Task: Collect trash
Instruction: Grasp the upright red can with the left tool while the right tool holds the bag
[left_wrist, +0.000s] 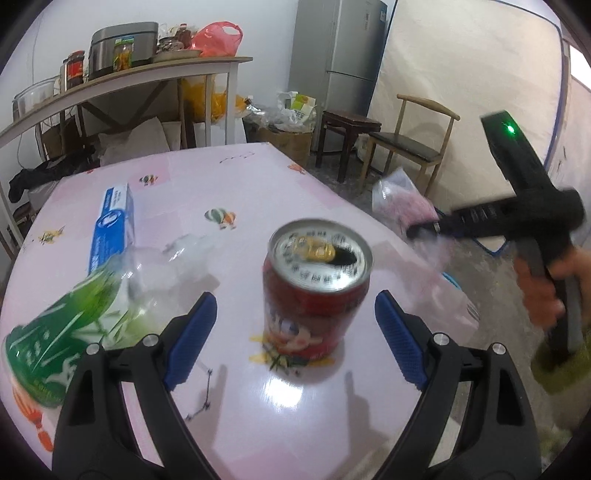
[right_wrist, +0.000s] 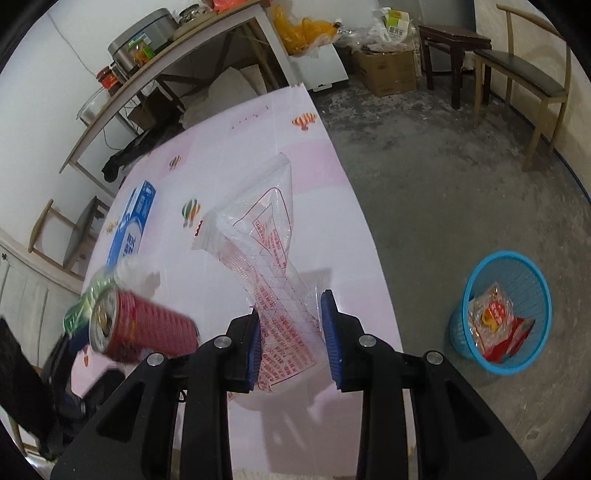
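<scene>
The right gripper (right_wrist: 291, 338) is clenched on a clear, red-printed plastic bag (right_wrist: 266, 243) over the pink bench (right_wrist: 229, 155), so carrying it to the blue mesh bin (right_wrist: 502, 314) seems next, while the left gripper (left_wrist: 295, 336) stands released around the upright red can (left_wrist: 314, 291).

Soft, even indoor light is filling both views. Glare is shining off the glossy table (left_wrist: 258, 192) near the lens. Motion blur is smearing the red can (left_wrist: 314, 288), and fisheye distortion is bending and darkening the edges.
</scene>
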